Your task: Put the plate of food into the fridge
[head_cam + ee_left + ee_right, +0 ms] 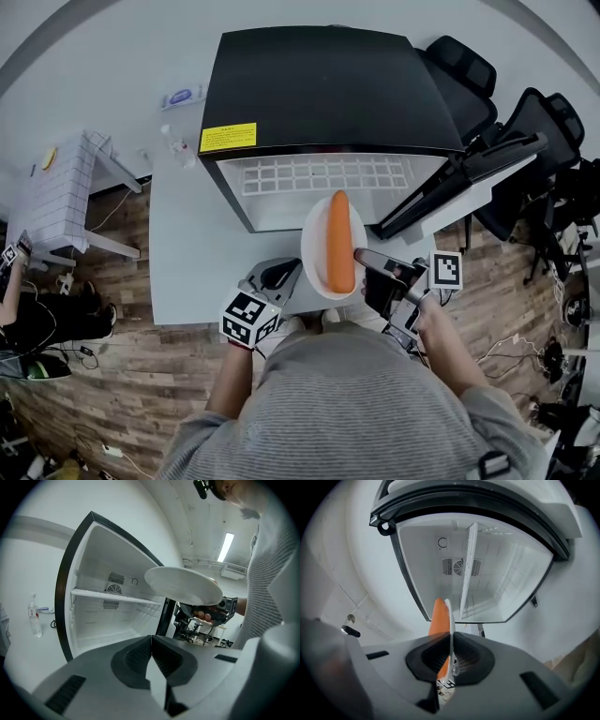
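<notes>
right gripper (pixel 451 648): clamped on white plate (pixel 312 248) rim | carrot (pixel 339 244): lying on plate | mini fridge (pixel 319 84): door open, just ahead | left gripper (pixel 151 644): jaws together, empty

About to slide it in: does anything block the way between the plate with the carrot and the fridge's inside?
Nothing visible does. The fridge door is swung open, the plate in the right hand-held gripper hangs right before the opening, and the spaces above and below the shelf look bare.
</notes>
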Tool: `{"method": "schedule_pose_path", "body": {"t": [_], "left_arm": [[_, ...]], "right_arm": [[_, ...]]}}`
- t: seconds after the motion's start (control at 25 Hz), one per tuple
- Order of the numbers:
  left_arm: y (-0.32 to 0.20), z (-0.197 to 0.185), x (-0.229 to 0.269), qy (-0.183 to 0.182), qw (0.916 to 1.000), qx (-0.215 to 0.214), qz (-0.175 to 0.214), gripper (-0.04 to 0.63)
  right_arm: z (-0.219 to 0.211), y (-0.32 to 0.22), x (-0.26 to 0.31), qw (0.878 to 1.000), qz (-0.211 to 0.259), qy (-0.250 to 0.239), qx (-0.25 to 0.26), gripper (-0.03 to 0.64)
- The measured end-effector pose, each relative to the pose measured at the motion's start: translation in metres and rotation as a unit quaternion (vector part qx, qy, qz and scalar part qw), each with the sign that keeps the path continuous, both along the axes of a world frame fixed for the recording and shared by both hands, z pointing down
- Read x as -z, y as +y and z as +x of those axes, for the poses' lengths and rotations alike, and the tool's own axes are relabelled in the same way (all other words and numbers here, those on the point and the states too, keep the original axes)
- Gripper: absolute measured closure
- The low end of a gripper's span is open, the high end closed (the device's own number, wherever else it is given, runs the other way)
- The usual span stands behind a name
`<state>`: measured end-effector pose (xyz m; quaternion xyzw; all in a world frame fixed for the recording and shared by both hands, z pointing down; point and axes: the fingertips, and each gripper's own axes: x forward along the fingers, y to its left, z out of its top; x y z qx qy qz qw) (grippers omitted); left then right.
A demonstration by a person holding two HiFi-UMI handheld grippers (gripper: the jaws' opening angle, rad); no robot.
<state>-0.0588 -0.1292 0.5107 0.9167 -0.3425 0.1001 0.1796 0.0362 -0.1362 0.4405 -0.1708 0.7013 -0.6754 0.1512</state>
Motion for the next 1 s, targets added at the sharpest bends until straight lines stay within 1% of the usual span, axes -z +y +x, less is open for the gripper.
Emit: {"method": "schedule_pose_path", "body": {"t": [0.16,0.24,0.6,0.76,1.0], "left_arm": [[-0.003,0.0,-0.003,0.001,1.0,0.003,-0.003,0.583],[-0.004,0.0,-0.004,0.0,1.0,0.003,-0.005,0.583],[-0.005,0.007,-0.008,-0.001,0.9999,-0.008,-0.007,0.583],[-0.007,0.011,-0.007,0.001,0.9999,-0.011,-0.006,0.583],[-0.006,0.012,-0.007,0.004,0.9999,-0.012,-0.007,0.583]], "right_arm": [[-0.012,-0.018,0.003,1.0,0.015,0.006,0.017,0.589],[-0.017,-0.027,0.003,1.0,0.012,0.004,0.02,0.589],[-0.03,-0.059,0.0,1.0,0.005,0.01,0.011,0.589],[-0.037,-0.075,-0.002,1.0,-0.011,0.012,-0.007,0.589],[-0.036,-0.089,-0.017,0.997,-0.034,0.035,-0.059,0.589]]}}
